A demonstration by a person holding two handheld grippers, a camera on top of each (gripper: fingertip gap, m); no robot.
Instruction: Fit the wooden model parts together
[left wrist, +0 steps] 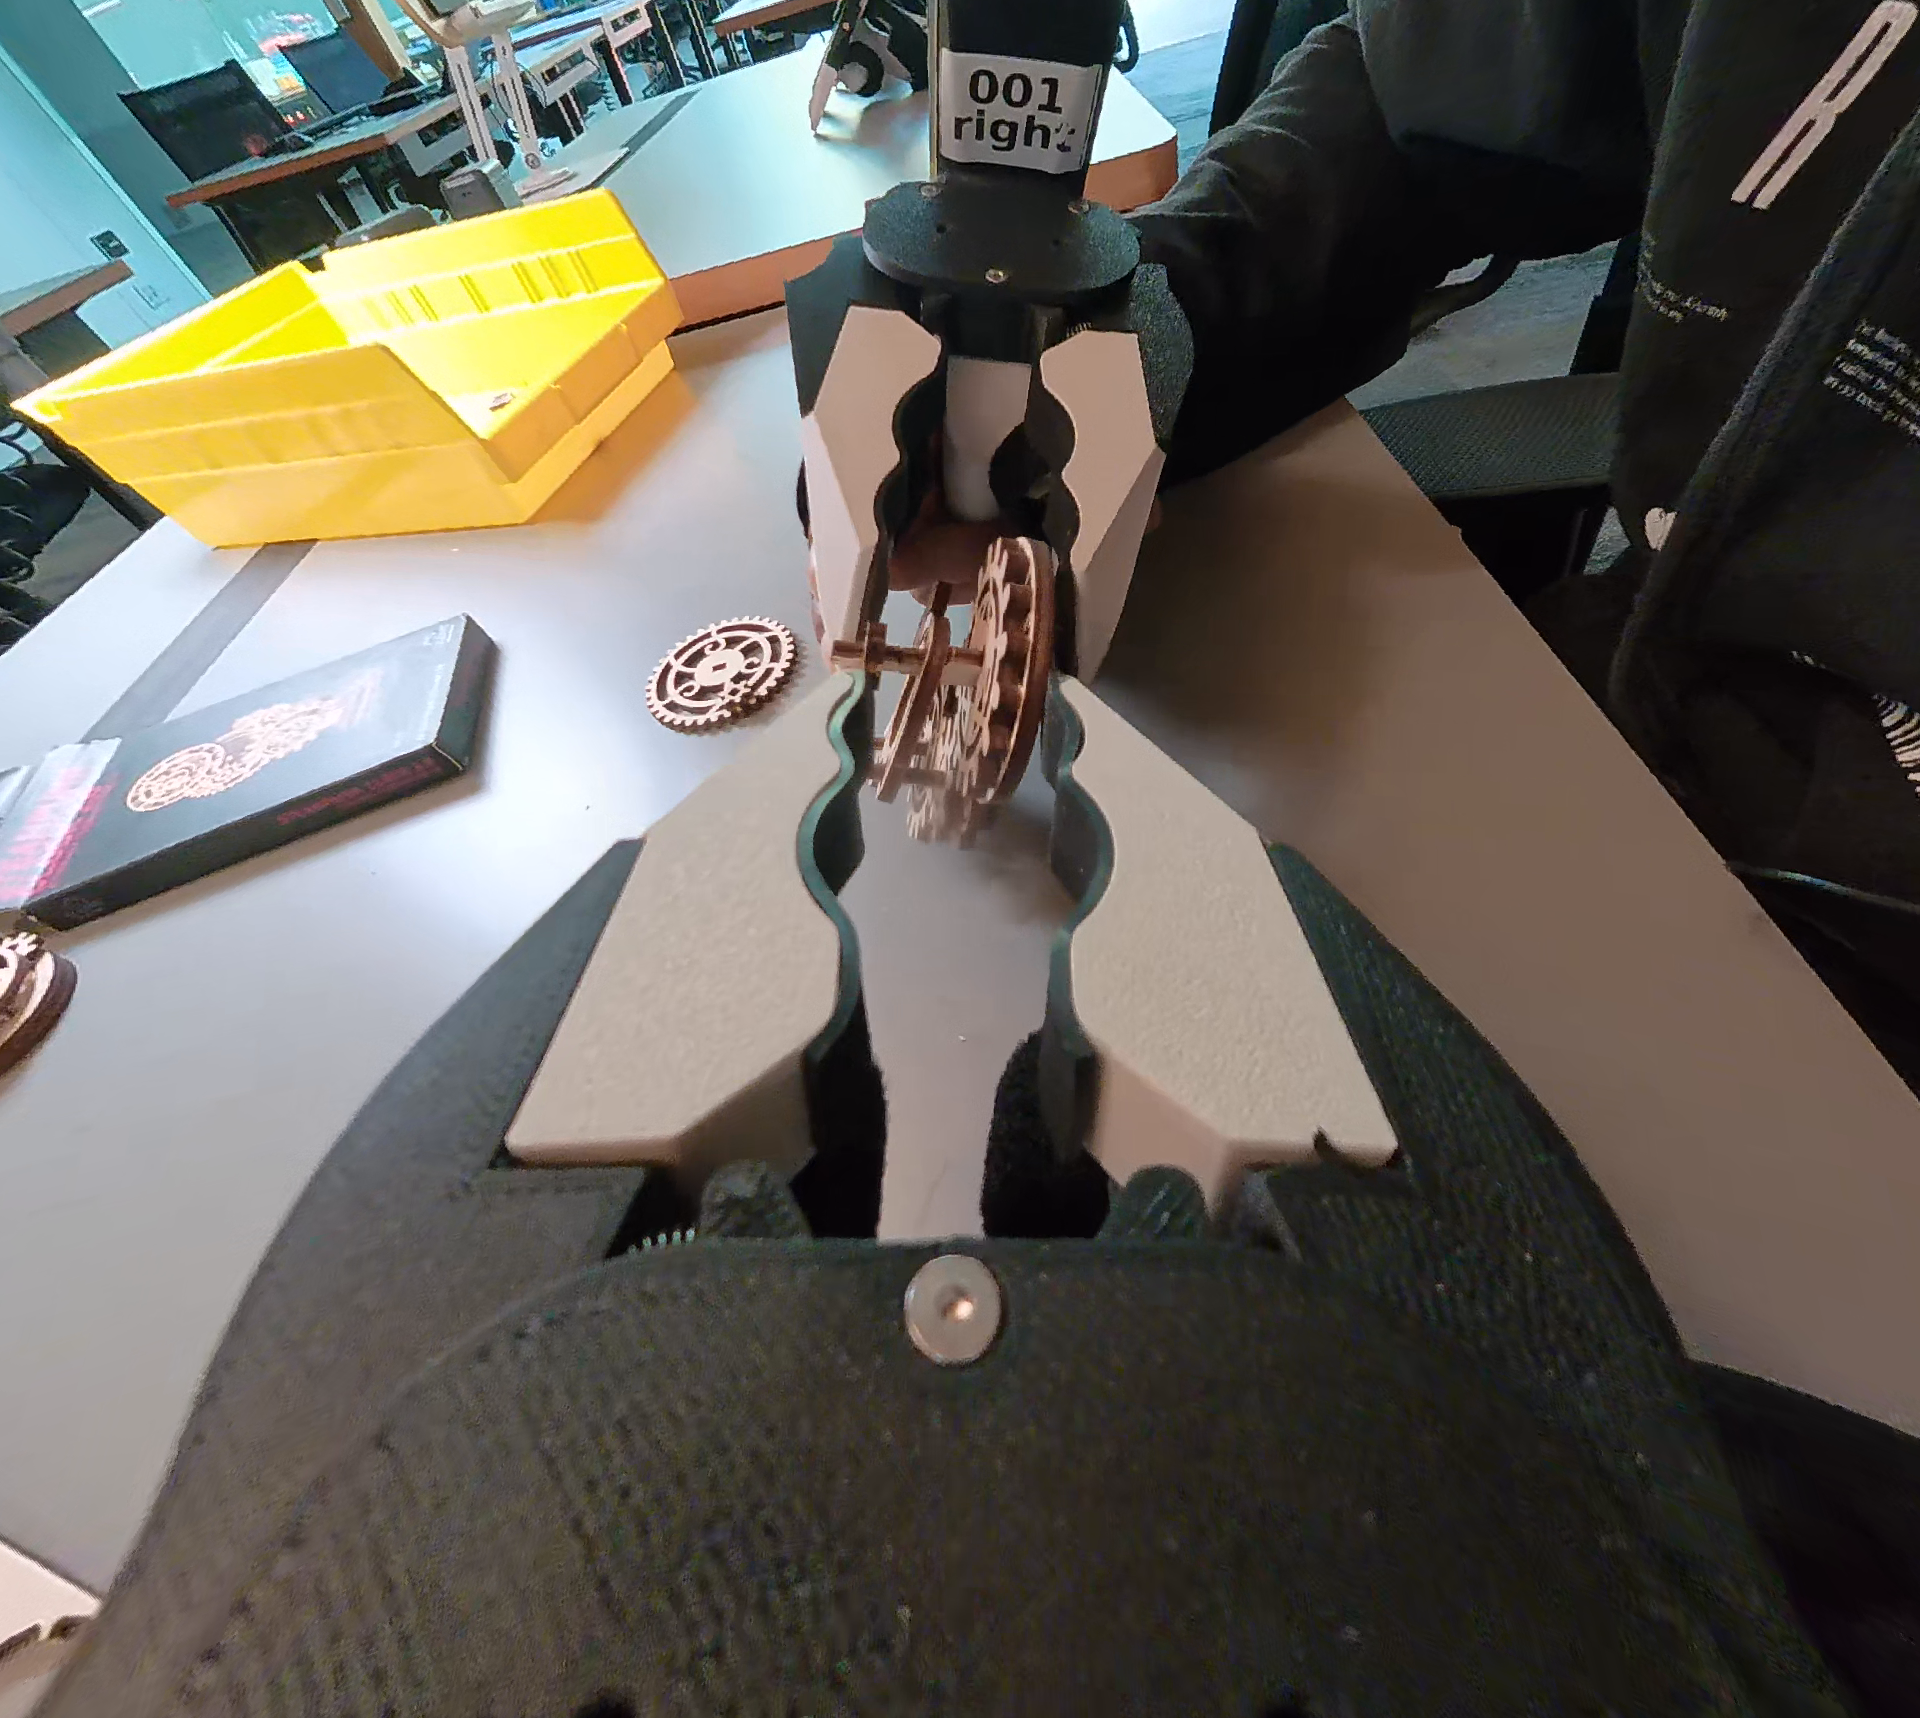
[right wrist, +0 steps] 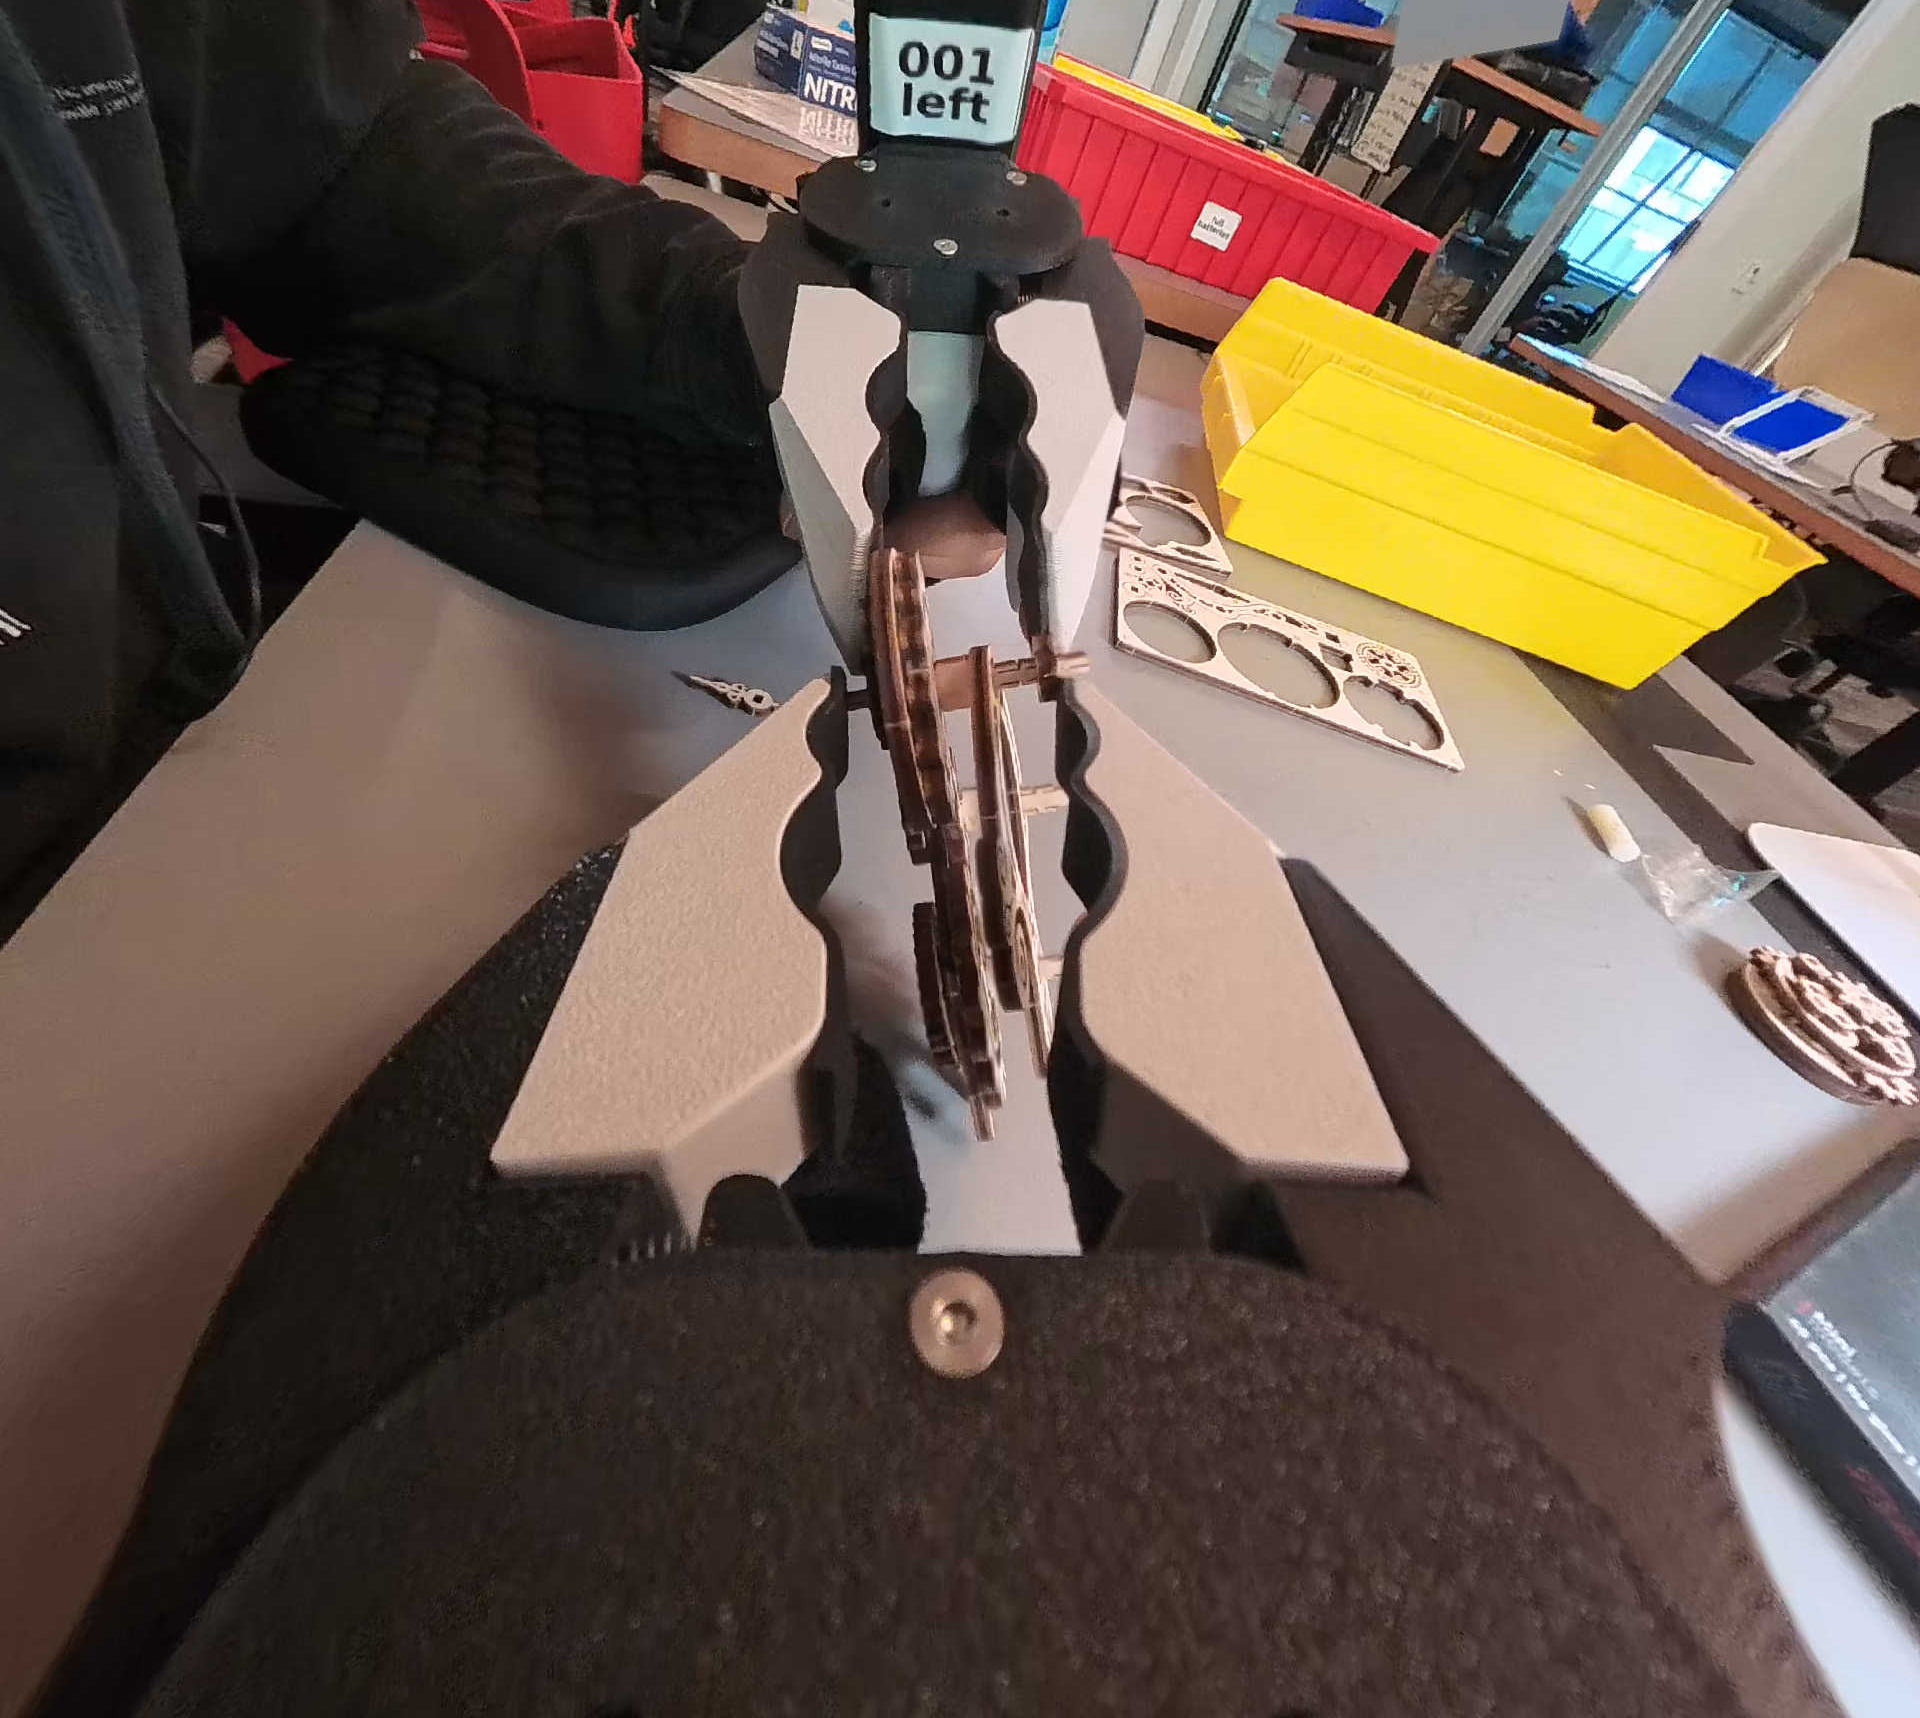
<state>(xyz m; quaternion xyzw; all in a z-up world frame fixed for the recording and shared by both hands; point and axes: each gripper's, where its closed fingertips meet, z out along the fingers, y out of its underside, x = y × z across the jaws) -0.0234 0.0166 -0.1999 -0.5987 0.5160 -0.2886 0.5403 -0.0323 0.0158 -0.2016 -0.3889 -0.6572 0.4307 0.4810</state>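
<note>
A wooden gear assembly, several fretwork discs on a short axle, hangs above the grey table. My left gripper and my right gripper face each other tip to tip, both closed around it. In the right wrist view the assembly sits between my right gripper's jaws, with the axle ends at the fingertips. The left gripper grips its far upper edge. A loose wooden gear lies on the table to the left.
Yellow bins stand behind, also seen in the right wrist view. A black box, a cut-out wooden sheet, another gear block, a small wooden pointer and a plastic bag lie around. A person's dark sleeve is close. My two grippers' fingertips are within a few centimetres of each other. Left tips and right tips are each some 15 centimetres from the loose wooden gear.
</note>
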